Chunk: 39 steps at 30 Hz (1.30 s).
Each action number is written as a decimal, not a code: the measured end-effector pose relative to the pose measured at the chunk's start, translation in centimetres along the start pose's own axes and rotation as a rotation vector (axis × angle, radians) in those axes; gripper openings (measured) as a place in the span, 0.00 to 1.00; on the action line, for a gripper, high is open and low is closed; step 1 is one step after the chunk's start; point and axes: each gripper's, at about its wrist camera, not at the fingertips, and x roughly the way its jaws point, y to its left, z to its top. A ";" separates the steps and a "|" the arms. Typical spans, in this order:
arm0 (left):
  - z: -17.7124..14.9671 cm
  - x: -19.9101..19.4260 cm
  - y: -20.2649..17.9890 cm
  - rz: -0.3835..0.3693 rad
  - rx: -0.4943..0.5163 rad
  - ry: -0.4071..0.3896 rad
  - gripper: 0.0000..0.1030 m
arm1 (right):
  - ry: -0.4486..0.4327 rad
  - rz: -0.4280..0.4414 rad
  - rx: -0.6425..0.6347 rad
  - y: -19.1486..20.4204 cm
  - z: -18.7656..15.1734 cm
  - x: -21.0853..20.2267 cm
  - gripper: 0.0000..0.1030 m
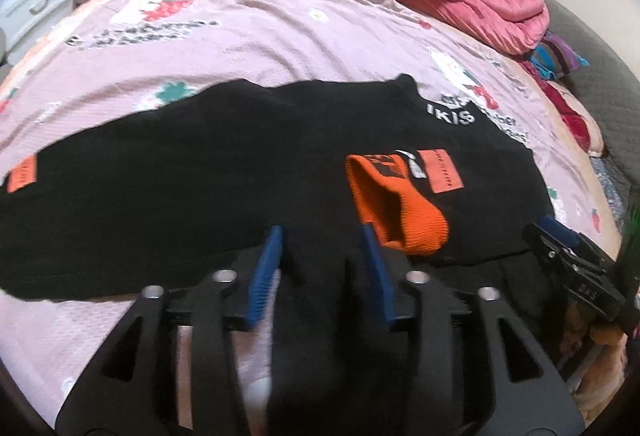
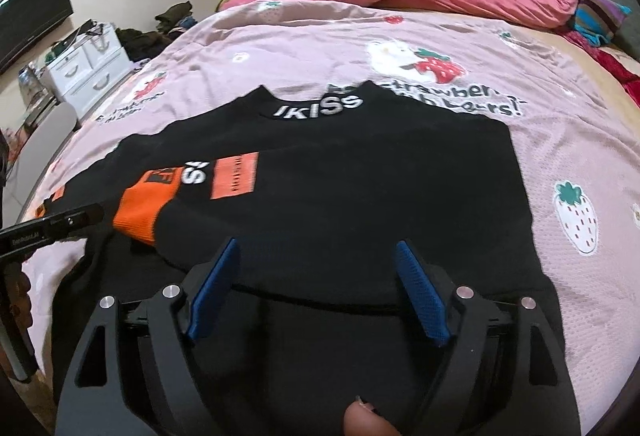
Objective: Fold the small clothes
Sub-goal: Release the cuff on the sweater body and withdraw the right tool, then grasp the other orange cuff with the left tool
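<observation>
Black sweater (image 2: 340, 171) lying flat on the bed's pink strawberry sheet (image 2: 580, 139), collar lettered "IKISS" (image 2: 318, 107) at the far end, one sleeve with orange cuff (image 2: 142, 213) folded across the chest. Both tongs hovering over the near hem: left tongs (image 1: 320, 236) parted to a middling gap, right tongs (image 2: 316, 248) spread wide, neither holding cloth. Judging the step as taking the hem to fold it up toward the collar; advising both pads biting the hem edge level, lifting together, keeping the folded sleeve undisturbed. Showing only in the left view: the far sleeve spread out with its orange patch (image 1: 22, 173), and right tongs (image 1: 560, 236) at the hem's corner. Showing only in the right view: the full collar and straight side edge.
</observation>
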 end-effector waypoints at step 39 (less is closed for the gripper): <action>-3.7 -8.1 17.0 0.225 -0.312 -0.132 0.91 | -0.079 0.178 -0.174 16.3 1.3 -1.7 0.94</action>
